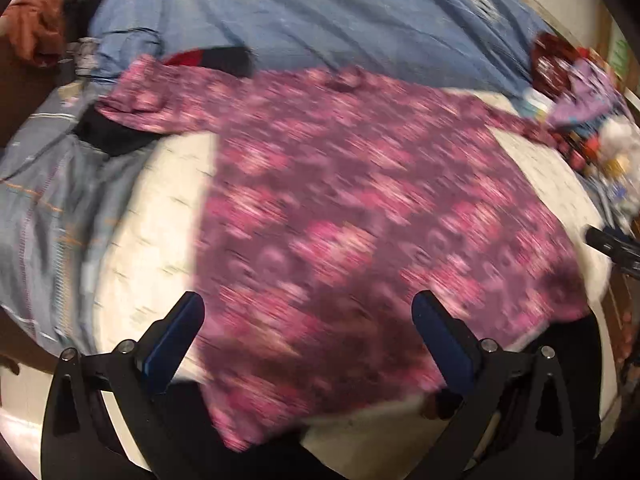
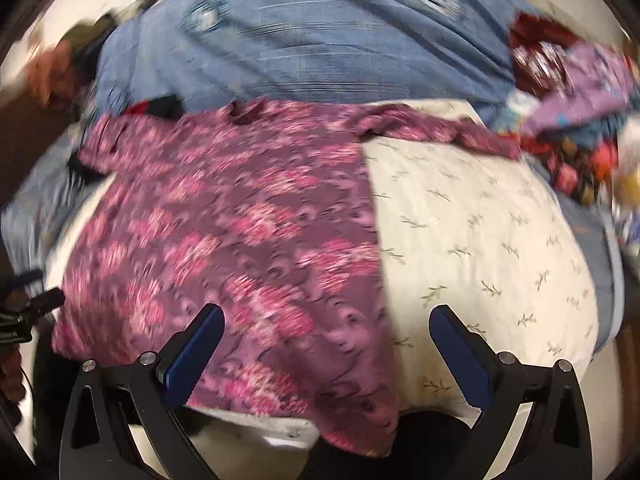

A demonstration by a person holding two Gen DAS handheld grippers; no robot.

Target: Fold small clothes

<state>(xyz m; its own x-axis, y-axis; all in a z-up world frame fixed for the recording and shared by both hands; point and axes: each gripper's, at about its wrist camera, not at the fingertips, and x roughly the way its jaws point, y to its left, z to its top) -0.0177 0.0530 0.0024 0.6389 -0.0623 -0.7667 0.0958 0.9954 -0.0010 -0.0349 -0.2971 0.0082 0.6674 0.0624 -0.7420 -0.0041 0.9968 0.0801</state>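
While floral shirt point(image 2: 224, 216) overhangs near edge (blurred), 2 jaws gape.

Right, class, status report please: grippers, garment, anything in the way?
Left gripper open, right gripper open, both empty. Purple floral top spread flat on cream sheet. Clothes pile beyond the far sleeve.

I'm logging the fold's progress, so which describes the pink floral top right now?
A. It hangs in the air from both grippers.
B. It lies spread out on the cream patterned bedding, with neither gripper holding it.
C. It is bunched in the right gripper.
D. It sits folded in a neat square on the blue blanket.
B: the pink floral top lies flat on the cream bedding, while the left gripper and right gripper are both open and empty.
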